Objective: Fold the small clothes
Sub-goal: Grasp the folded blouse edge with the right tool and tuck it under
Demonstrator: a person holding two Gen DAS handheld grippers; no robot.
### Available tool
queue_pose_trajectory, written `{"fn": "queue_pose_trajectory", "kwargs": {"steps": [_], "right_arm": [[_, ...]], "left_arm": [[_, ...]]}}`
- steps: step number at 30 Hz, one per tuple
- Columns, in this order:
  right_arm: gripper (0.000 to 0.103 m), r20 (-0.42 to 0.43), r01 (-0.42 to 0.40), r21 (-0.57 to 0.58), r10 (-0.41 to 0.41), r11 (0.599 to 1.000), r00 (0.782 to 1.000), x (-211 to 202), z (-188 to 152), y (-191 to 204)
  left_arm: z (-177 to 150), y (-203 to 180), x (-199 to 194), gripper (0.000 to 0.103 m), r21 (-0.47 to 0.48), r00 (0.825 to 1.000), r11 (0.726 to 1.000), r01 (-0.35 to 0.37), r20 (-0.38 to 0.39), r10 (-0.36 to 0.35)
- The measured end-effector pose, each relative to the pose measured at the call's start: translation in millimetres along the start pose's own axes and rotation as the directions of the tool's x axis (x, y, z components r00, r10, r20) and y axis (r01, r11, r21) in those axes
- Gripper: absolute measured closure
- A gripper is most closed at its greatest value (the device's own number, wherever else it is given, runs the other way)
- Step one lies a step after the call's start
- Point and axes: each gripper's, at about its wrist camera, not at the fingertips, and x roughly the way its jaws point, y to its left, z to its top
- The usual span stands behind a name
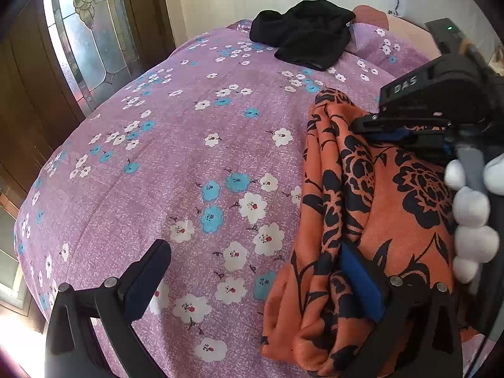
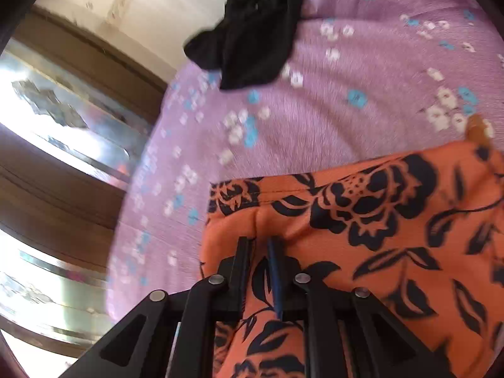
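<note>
A: Pinching the orange floral garment [image 2: 362, 220] near its stitched hem, the right tool [image 2: 260, 245] has its jaws nearly together with a ridge of cloth caught between them. I'd say the grip sits at that edge so the whole side can be carried over in one go.

B: And the left tool [image 1: 252, 271]?

A: Its jaws stand wide apart. One blue-padded finger [image 1: 359, 283] is buried in the bunched folds of the garment, the other finger [image 1: 148, 277] hangs over the bare bedsheet [image 1: 189, 157]. It holds nothing. My guess is that it waits there to pin or take the near end.

B: Where does the garment lie?

A: On the purple flowered bedsheet, towards the right side in the left wrist view, heaped in long folds rather than flat. In that same view the right tool's black body reaches over the cloth from the right, carried by a white-gloved hand [image 1: 472, 214].

B: Anything else on the bed?

A: A black garment [image 1: 302, 34] crumpled at the far end, well apart from the orange one. It looks unfolded, so probably next in line.

B: What could go wrong?

A: The cloth looks thin and slippery; a narrow pinch might slide off, and the bunched folds may carry over uneven.
</note>
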Motion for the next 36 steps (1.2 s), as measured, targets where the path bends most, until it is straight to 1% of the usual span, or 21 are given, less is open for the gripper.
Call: {"fn": "queue_pose_trajectory", "kwargs": {"steps": [1,4,6,8,10,11,13,16,18,20,21,22,25,31,33,36], "right_arm": [[0.09,0.015,-0.005,-0.003,0.005,1.0,1.0,0,2,0],[0.09,0.006,-0.014,0.009,0.013,1.0,1.0,-9,1,-1],[0.09,0.015,-0.024,0.003,0.024,1.0,1.0,-20,-7,-3],[0.089,0.038,-0.037,-0.003,0.037,0.999,0.999,-31,-14,-4],[0.087,0.073,-0.05,-0.02,0.052,0.999,0.996,-55,-27,-5],[0.088,0.09,-0.048,-0.029,0.05,0.998,0.995,-65,-33,-6],[0.088,0.112,-0.022,-0.044,0.026,0.999,0.993,-86,-50,-8],[0.088,0.132,0.057,-0.068,-0.047,0.996,0.99,-110,-78,-12],[0.088,0.136,0.071,-0.059,-0.062,0.996,0.989,-119,-97,-21],[0.087,0.131,0.08,-0.038,-0.075,0.996,0.989,-122,-114,-32],[0.089,0.123,0.081,-0.034,-0.076,0.996,0.99,-120,-122,-38],[0.089,0.12,0.071,-0.029,-0.067,0.997,0.99,-117,-129,-45],[0.089,0.163,0.004,0.003,-0.004,1.0,0.987,-121,-150,-60],[0.089,0.162,-0.03,-0.016,0.032,0.999,0.986,-129,-192,-69],[0.089,0.166,-0.043,0.002,0.043,0.999,0.985,-132,-202,-73],[0.091,0.161,-0.033,0.003,0.032,0.999,0.986,-136,-210,-75]], "left_arm": [[0,1,0,0.0,-0.002,1.0,1.0,0.005,0.003,-0.005],[0,2,2,0.0,-0.003,1.0,1.0,0.016,0.0,-0.016],[0,2,2,0.0,-0.004,1.0,1.0,0.016,-0.001,-0.016],[1,3,2,0.0,-0.003,1.0,1.0,0.016,0.0,-0.016],[0,3,2,0.0,-0.003,1.0,1.0,0.017,0.001,-0.017],[0,2,2,0.0,-0.004,1.0,1.0,0.017,0.002,-0.017],[0,3,2,0.0,-0.007,1.0,1.0,0.018,0.0,-0.018],[0,3,2,0.0,-0.015,1.0,1.0,0.017,-0.002,-0.018],[0,3,3,0.0,-0.018,1.0,1.0,0.015,-0.003,-0.015],[-1,3,3,0.0,-0.017,1.0,1.0,0.014,0.0,-0.014],[-1,2,3,0.0,-0.013,1.0,1.0,0.013,0.001,-0.013],[-1,2,3,0.0,-0.01,1.0,1.0,0.013,0.001,-0.013],[-1,0,2,0.0,-0.001,1.0,1.0,0.012,0.007,-0.012],[-3,-1,1,0.0,0.008,1.0,1.0,0.014,0.009,-0.014],[-2,0,-2,0.0,-0.003,1.0,1.0,0.016,0.006,-0.016],[-1,3,-8,0.0,-0.002,1.0,1.0,0.023,0.014,-0.023]]}}
